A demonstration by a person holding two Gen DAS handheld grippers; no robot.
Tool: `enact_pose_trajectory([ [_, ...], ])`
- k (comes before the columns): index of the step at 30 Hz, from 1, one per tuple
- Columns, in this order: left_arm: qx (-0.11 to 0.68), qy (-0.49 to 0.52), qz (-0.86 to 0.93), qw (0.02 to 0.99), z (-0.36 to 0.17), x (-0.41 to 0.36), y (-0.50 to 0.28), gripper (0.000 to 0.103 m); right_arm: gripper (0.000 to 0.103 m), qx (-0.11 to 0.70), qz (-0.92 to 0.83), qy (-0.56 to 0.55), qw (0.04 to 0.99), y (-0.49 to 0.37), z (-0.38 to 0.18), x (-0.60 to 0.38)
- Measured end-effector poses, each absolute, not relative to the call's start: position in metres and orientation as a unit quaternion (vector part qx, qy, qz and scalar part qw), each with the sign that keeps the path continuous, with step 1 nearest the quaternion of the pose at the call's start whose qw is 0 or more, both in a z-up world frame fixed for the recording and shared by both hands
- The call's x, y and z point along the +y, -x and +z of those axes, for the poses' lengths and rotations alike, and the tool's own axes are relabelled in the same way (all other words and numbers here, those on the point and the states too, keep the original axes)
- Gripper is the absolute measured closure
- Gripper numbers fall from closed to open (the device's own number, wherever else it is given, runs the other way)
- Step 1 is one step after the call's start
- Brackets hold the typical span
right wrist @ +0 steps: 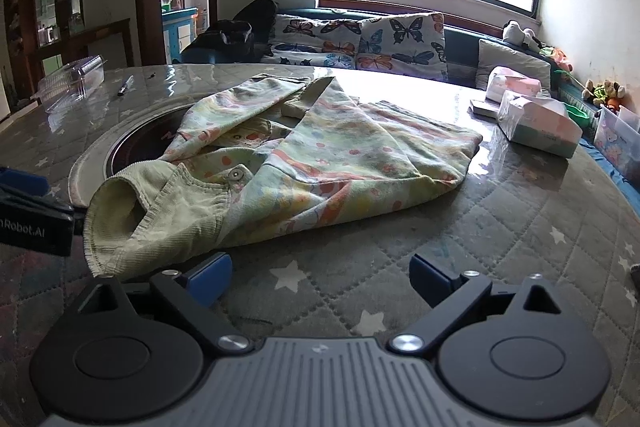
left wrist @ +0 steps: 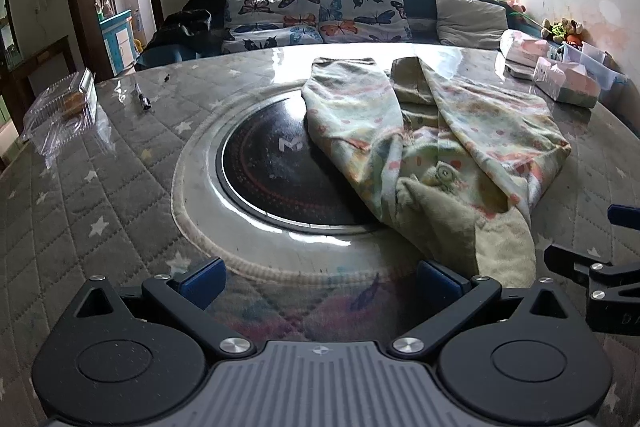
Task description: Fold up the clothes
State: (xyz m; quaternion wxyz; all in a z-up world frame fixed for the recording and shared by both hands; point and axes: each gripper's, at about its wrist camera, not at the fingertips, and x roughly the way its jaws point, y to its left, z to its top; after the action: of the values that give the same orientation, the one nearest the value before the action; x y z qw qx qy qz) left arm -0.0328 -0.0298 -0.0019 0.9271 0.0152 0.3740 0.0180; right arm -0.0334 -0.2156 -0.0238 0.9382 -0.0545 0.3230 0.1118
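A pastel patterned child's garment (left wrist: 440,147) (right wrist: 320,155) with a pale green ribbed edge lies rumpled on the round table (left wrist: 80,195) (right wrist: 500,227), partly over the black hob (left wrist: 272,171) (right wrist: 132,143) set in its middle. My left gripper (left wrist: 320,285) is open over the near table edge, with only tablecloth between its blue pads; the green edge ends just beyond its right finger. My right gripper (right wrist: 320,279) is open too, with nothing between its pads, and the green edge lies just beyond its left finger. Each gripper shows at the other view's edge: the right gripper (left wrist: 600,267), the left gripper (right wrist: 28,211).
A clear plastic box (left wrist: 64,103) (right wrist: 72,79) and a pen (left wrist: 142,99) (right wrist: 125,85) lie at the far left of the table. Tissue packs (left wrist: 568,83) (right wrist: 536,123) sit at the far right. A sofa with butterfly cushions (left wrist: 340,11) (right wrist: 360,43) stands behind.
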Motion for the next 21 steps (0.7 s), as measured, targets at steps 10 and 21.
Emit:
enact_pose_trajectory([
  [10,0.346,-0.013,0.007,0.938,0.019,-0.021,0.007,0.000,0.025,0.339,0.128,0.030,0.932,-0.006,-0.008,-0.226],
  [21,0.340,-0.042,-0.047,0.938,0.022,-0.040,-0.051,0.012,0.043,0.348,0.135,0.041,0.927,-0.102,0.006,-0.219],
])
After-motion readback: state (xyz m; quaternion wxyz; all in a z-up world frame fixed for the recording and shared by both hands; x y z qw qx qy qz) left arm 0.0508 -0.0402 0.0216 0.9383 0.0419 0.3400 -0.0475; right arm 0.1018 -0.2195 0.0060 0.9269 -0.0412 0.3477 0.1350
